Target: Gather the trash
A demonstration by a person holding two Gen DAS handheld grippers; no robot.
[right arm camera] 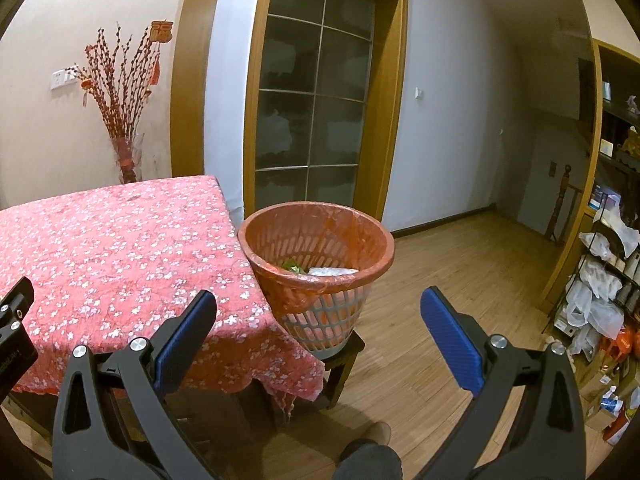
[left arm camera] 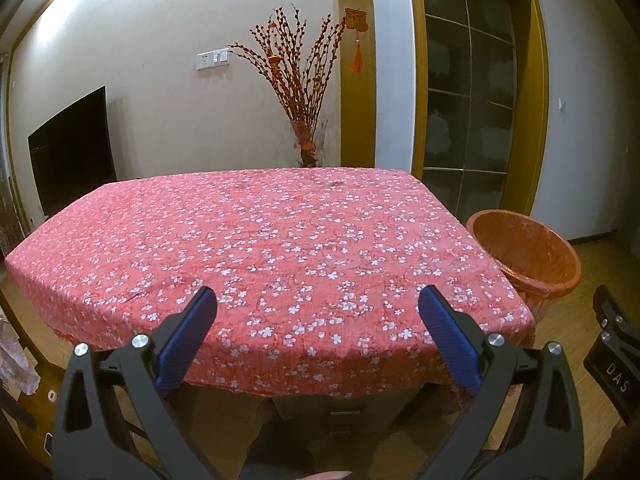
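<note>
Tabletop (left arm camera: 280,240) fills the left wrist view, covered by a red cloth printed with small white blossoms, and nothing lies on the cloth. The left tool (left arm camera: 318,300) hangs over the near edge with its blue-padded fingers (left arm camera: 186,340) spread wide apart and nothing between them. At the far right, just beside the tabletop corner, stands a wastebasket (left arm camera: 532,280) lined with a red bag. Behind the far edge, a glass vase of red branches (left arm camera: 298,80) stands against the wall, and a dark screen (left arm camera: 72,152) hangs at the left. A black part of the other tool shows at the right edge. In the right wrist view, the right tool (right arm camera: 319,300) is likewise spread wide and empty, held near the right corner of the tabletop (right arm camera: 100,248). The wastebasket (right arm camera: 360,240) sits on a low dark stool (right arm camera: 344,356), touching the cloth's right edge; inside it lie the trash pieces, something green (right arm camera: 292,266) and a pale wrapper (right arm camera: 334,271). Wood floor (right arm camera: 460,280) stretches to the right, where cluttered shelves (right arm camera: 604,280) hold plastic bags.
</note>
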